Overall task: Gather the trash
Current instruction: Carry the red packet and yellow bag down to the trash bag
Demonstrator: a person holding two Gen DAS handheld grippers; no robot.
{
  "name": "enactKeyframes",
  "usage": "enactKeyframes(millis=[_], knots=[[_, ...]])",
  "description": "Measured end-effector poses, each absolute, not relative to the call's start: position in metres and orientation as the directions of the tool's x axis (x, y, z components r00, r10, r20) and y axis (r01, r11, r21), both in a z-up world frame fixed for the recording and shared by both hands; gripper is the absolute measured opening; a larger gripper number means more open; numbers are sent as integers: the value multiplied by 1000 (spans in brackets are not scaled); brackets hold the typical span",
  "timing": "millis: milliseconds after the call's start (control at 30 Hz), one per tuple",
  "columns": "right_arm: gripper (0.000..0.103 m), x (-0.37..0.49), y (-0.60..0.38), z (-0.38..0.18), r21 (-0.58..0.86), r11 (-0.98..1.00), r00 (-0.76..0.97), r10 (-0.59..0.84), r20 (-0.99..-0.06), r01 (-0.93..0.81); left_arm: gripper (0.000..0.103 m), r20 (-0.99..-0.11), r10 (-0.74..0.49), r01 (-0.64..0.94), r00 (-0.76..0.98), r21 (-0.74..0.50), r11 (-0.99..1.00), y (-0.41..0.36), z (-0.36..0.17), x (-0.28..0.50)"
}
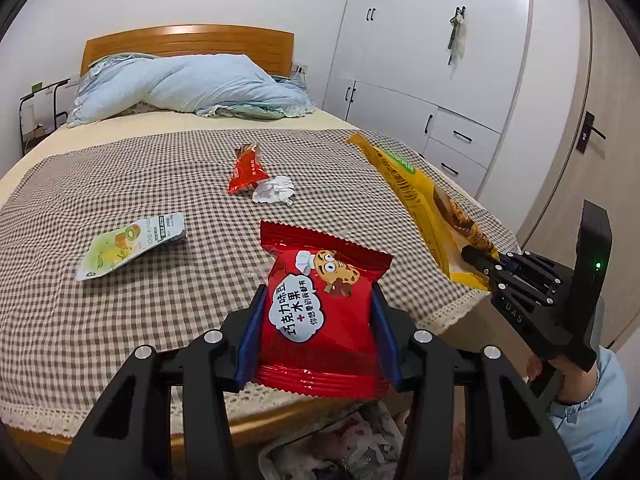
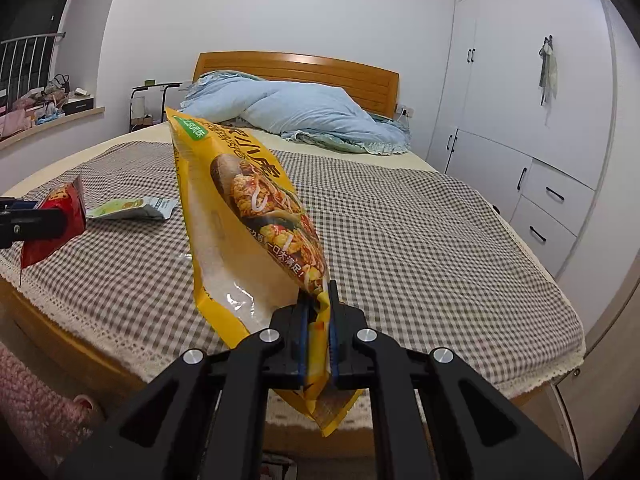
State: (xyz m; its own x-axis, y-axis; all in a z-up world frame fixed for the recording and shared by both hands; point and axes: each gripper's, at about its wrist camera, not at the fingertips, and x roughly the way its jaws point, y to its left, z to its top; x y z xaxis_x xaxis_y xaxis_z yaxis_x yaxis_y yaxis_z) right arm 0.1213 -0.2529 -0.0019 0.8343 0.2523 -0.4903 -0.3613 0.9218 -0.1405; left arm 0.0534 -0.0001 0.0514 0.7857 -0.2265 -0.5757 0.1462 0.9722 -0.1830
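Note:
My left gripper (image 1: 318, 294) is shut on a red cookie packet (image 1: 324, 312), held upright over the foot of the bed. My right gripper (image 2: 319, 302) is shut on the lower corner of a long yellow food bag (image 2: 248, 208), which hangs above the bed cover. In the left wrist view the right gripper (image 1: 474, 258) and the yellow bag (image 1: 412, 188) appear at the right. In the right wrist view the left gripper (image 2: 60, 220) and the red packet (image 2: 60, 236) are at the left edge. On the cover lie a small red wrapper (image 1: 248, 170), a crumpled white tissue (image 1: 276, 190) and a green kiwi packet (image 1: 132, 242).
The bed has a checked cover (image 1: 160, 300), a wooden footboard and a blue duvet (image 1: 192, 84) at the head. A bin holding crumpled waste (image 1: 340, 444) stands on the floor below the left gripper. White wardrobes (image 1: 420, 60) and a door line the right side. A pink rug (image 2: 36, 400) lies at the left.

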Motion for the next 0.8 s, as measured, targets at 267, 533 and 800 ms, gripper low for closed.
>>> enactKeyframes(millis=[267,533,800], knots=[[8,99,-259,-5,-140,913,826,271,-495,-383,46,-577,-230,149,783,-185,971,-6,50,32],[8,80,-261,-9,-160,903,823,275,-497,-398,46,-580,-226,143,782,-185,972,-8,49,16],[8,65,-260,-11,-165,893,815,289,-502,-418,46,-588,-223,135,778,-189,973,-7,45,1]])
